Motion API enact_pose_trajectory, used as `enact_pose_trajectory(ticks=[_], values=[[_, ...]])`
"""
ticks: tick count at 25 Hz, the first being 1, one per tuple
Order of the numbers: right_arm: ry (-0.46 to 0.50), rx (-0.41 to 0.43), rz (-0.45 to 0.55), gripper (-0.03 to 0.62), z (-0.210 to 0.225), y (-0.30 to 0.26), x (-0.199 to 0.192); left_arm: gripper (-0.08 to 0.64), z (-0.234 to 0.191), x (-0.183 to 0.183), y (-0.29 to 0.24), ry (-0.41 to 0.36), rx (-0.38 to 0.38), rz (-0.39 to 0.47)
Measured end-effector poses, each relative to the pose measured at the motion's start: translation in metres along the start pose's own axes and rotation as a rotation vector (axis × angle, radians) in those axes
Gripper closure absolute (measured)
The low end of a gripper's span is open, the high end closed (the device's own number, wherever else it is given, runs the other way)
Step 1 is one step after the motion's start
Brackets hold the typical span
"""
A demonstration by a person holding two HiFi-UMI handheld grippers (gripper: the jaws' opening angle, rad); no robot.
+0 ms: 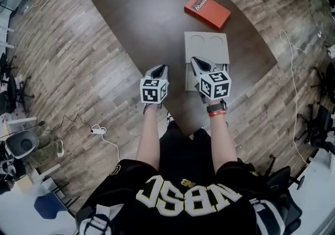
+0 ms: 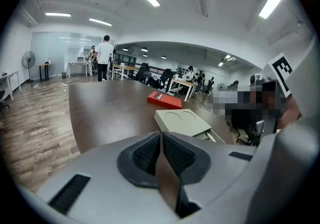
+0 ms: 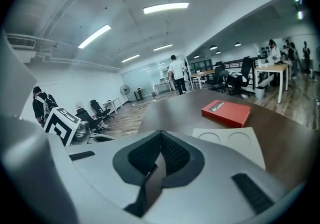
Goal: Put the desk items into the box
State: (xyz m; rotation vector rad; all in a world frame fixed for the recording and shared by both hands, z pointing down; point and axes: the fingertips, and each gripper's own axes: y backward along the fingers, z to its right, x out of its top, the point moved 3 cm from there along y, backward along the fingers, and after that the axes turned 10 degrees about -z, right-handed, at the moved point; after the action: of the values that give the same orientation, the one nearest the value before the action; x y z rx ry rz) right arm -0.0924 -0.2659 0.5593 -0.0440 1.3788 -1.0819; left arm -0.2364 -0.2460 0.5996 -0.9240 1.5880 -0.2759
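Observation:
A flat grey box [image 1: 206, 46] lies on the dark brown table [image 1: 141, 14]; its lid carries two round marks and sits slid away from me, so a strip of the inside shows at the near end. Something thin and white lies in that strip [image 2: 216, 137]. A red box [image 1: 207, 9] rests farther back on the table. My left gripper [image 1: 161, 68] hovers just left of the grey box, jaws shut and empty. My right gripper [image 1: 195, 62] hangs over the box's near end, also shut with nothing held. The grey box [image 2: 181, 121] and red box [image 2: 164, 99] lie ahead of the left gripper [image 2: 161, 136]. The right gripper [image 3: 161, 137] points toward the grey box [image 3: 235, 143] and red box [image 3: 226, 112].
The table's near edge [image 1: 178, 119] is close to my body. A white cable and plug [image 1: 98, 131] lie on the wooden floor at the left. Office chairs [image 1: 319, 124] stand at the right. Desks and people [image 2: 104, 57] are far off in the room.

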Motion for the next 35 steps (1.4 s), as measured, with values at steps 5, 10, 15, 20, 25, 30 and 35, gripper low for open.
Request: enact_pose_trajectory(ticks=[5, 10, 15, 20, 25, 30, 35], values=[[0.004, -0.001, -0.053, 0.583, 0.002, -0.009, -0.016, 0.535, -0.001, -0.030, -0.024, 0.029, -0.013, -0.075], [0.008, 0.006, -0.094, 0.583, 0.004, -0.018, -0.026, 0.508, -0.006, -0.055, -0.042, 0.056, -0.008, -0.134], [0.004, 0.007, -0.120, 0.583, 0.011, -0.026, -0.032, 0.459, -0.014, -0.071, -0.057, 0.069, 0.008, -0.177], [-0.008, 0.015, -0.142, 0.583, 0.014, -0.029, -0.040, 0.407, -0.016, -0.088, -0.068, 0.066, 0.026, -0.219], [-0.010, 0.018, -0.149, 0.583, 0.014, -0.030, -0.044, 0.403, -0.018, -0.103, -0.074, 0.061, 0.049, -0.251], [-0.024, 0.008, -0.147, 0.583, 0.020, -0.026, -0.044, 0.433, -0.019, -0.110, -0.079, 0.060, 0.082, -0.278], [-0.016, -0.027, -0.144, 0.583, 0.026, -0.017, -0.046, 0.485, -0.022, -0.113, -0.083, 0.063, 0.102, -0.283]])
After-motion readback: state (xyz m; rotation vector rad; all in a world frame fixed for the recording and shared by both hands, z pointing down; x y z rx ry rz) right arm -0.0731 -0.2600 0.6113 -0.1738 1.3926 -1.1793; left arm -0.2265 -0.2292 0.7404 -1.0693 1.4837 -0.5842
